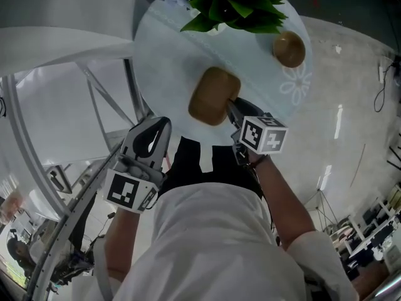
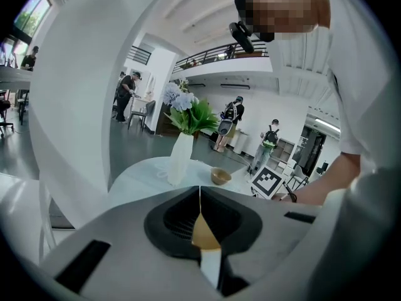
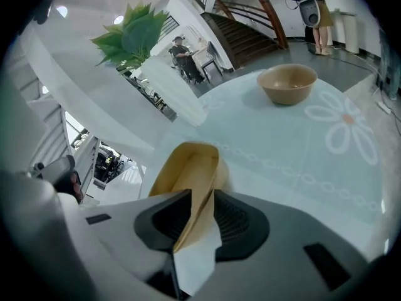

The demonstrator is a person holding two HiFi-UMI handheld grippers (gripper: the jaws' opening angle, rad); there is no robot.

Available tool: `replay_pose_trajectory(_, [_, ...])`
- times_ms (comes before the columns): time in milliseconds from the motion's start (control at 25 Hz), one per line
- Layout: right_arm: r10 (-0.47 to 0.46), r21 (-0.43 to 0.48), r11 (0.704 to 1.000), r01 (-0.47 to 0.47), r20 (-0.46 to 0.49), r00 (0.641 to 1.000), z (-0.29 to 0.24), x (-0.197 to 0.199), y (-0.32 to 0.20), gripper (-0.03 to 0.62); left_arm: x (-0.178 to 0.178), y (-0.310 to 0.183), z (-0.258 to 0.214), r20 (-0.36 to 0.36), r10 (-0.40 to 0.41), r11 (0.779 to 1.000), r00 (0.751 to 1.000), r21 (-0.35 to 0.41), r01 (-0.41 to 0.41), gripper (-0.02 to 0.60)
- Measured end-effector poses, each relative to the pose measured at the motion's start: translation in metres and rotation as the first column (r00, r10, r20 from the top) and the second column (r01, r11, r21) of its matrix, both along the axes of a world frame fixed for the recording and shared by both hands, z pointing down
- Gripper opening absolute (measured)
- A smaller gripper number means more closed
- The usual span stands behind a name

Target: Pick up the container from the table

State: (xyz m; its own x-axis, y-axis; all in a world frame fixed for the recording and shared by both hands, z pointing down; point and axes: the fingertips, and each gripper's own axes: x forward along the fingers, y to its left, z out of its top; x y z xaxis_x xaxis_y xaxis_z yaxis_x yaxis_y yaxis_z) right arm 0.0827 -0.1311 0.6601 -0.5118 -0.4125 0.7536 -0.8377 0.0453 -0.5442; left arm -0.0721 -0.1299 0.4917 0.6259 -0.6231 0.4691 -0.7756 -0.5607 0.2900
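Over the table [image 3: 301, 155], right tongs [image 3: 202, 190] apart astride container [image 3: 188, 162] wall, left tongs [image 2: 200, 190] closed

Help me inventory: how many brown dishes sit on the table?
2: the rectangular container at the table's near edge, and the round bowl farther back, right of the plant. It may hide more.

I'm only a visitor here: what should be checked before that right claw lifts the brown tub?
1. Container wall between the right gripper's jaws: ok.
2. Jaws pressed on that wall: not ok, they stand apart.
3. Bowl and vase apart from the container: ok.
4. Left gripper shut and away from the container: ok.
5. Container empty: cannot tell, its inside is partly hidden.
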Motion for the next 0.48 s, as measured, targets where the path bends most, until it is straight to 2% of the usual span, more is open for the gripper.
replay_pose_trajectory(280, [0.013,-0.045,0.999,-0.013,-0.012,1.000,0.012,-0.006,0.002,0.120,-0.009,0.003,0.006,0.003,-0.004,1.000,1.000,-0.015,0.004,0.021])
replay_pose_trajectory(480, [0.030,-0.068,0.997,-0.033,-0.035,0.999,0.016,-0.006,0.002,0.096,-0.013,0.004,0.009,0.001,-0.004,1.000,1.000,-0.025,0.004,0.021])
